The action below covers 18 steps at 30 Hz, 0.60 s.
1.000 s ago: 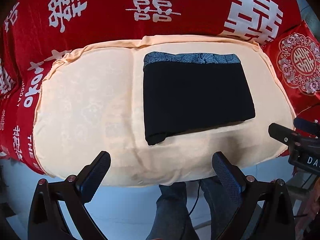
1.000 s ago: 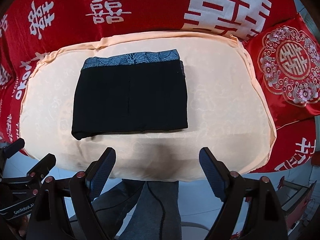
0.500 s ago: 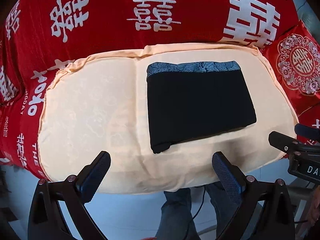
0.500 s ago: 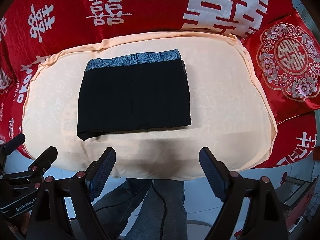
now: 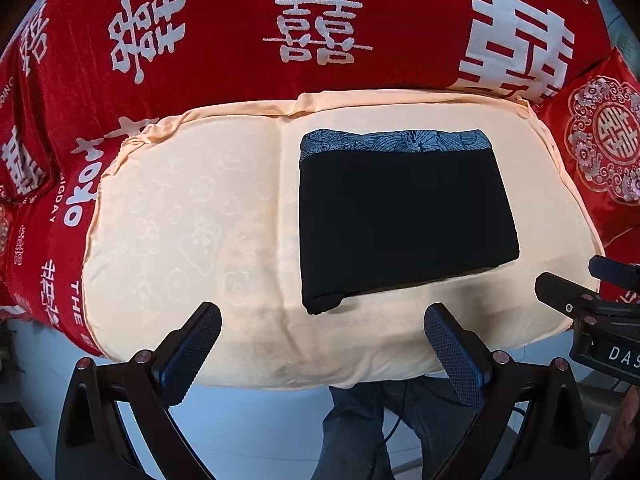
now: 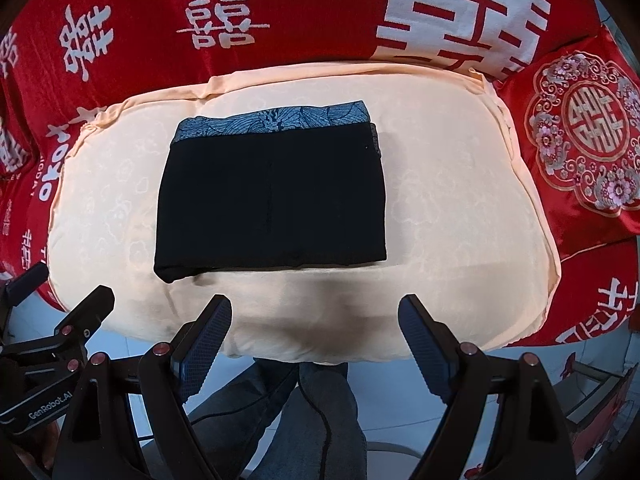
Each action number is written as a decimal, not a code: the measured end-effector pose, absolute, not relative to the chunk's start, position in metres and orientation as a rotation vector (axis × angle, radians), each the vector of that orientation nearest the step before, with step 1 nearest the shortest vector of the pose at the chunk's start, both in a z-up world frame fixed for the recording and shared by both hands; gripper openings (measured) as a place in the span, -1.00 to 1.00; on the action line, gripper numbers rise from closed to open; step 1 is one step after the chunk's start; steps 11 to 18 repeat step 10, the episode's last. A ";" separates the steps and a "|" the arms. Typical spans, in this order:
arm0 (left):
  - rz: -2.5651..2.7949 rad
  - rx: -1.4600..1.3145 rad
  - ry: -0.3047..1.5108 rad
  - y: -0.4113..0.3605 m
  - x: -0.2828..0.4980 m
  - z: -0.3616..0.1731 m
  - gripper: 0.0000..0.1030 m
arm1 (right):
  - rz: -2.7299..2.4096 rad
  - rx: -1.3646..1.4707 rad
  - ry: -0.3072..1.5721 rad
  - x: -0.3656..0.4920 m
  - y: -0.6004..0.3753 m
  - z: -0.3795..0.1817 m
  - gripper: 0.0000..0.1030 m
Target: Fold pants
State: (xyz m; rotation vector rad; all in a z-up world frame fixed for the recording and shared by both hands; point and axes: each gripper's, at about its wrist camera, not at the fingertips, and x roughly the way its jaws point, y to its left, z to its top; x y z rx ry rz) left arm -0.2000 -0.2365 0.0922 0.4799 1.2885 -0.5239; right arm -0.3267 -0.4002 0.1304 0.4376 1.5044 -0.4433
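Hovering both my grippers above the bed, pointing down, nothing held. My left gripper (image 5: 322, 344) has its fingers (image 5: 192, 354) spread wide, empty gap between them. My right gripper (image 6: 316, 342) is the same, fingers (image 6: 206, 344) wide apart and empty.

The black pants folded into a thick rectangle (image 6: 272, 196) lie flat on the peach-coloured patterned cushion cover (image 6: 460, 208), well beyond my fingertips and touching neither gripper. From the left wrist view the pants (image 5: 400, 220) sit right of centre on the peach cover (image 5: 192, 220). The blue-grey patterned waistband strip (image 6: 276, 122) runs along the far edge of the fold. Near-left corner of the fold bulges out slightly, a rounded lump (image 5: 322, 300), edges not quite flush there.

Under and behind the peach cover is a red satin bedspread with white double-happiness characters (image 6: 224, 20). A red embroidered cushion with a round floral medallion (image 6: 588, 128) sits just beside the right end of the peach cover.

Each gripper shows in the other's view: right gripper at the right edge (image 5: 592, 304), left gripper at the lower left (image 6: 60, 332). My legs in dark blue-grey trousers (image 6: 304, 412) are below, with a thin black cable (image 6: 320, 408) running over them, on a pale floor (image 5: 248, 420).
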 end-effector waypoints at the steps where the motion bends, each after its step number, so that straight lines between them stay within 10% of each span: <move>1: -0.518 0.481 1.290 -0.238 -0.201 0.092 0.97 | -0.441 0.433 1.505 -0.327 -0.402 0.130 0.70; 18: -0.497 0.481 1.300 -0.254 -0.210 0.097 0.97 | -0.386 0.431 1.518 -0.328 -0.421 0.127 0.70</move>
